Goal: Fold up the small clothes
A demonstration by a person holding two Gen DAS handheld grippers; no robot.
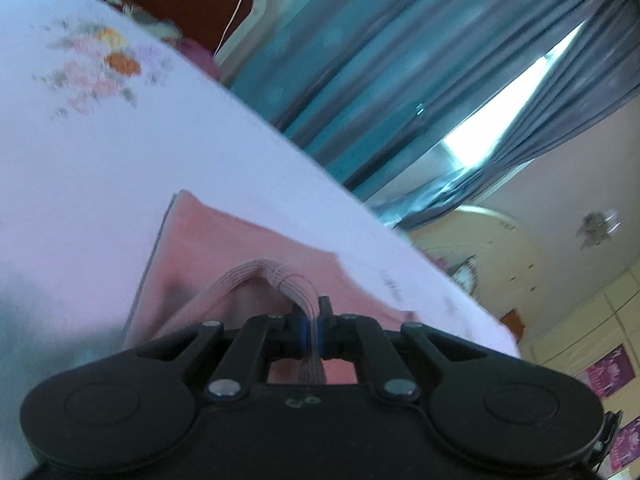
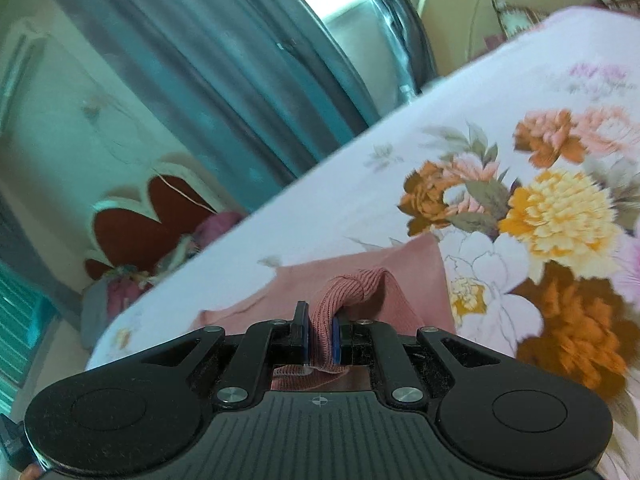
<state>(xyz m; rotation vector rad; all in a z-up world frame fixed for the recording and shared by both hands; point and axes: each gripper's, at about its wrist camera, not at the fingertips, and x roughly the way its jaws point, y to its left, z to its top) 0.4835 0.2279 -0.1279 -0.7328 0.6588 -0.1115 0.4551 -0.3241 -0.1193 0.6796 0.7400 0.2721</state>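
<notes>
Both grippers are clamped tight on the pink top's ribbed edge, left (image 1: 314,334) and right (image 2: 322,338), lifting it off the floral sheet (image 2: 520,208). Keep them level (same height) so the top (image 1: 240,248) folds square.

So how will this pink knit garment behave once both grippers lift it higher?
Likely floppy: the pink garment bunches and drapes where the right gripper pinches it. Probably light, given its thin folds in the left gripper. The ribbed knit should resist slipping.
</notes>
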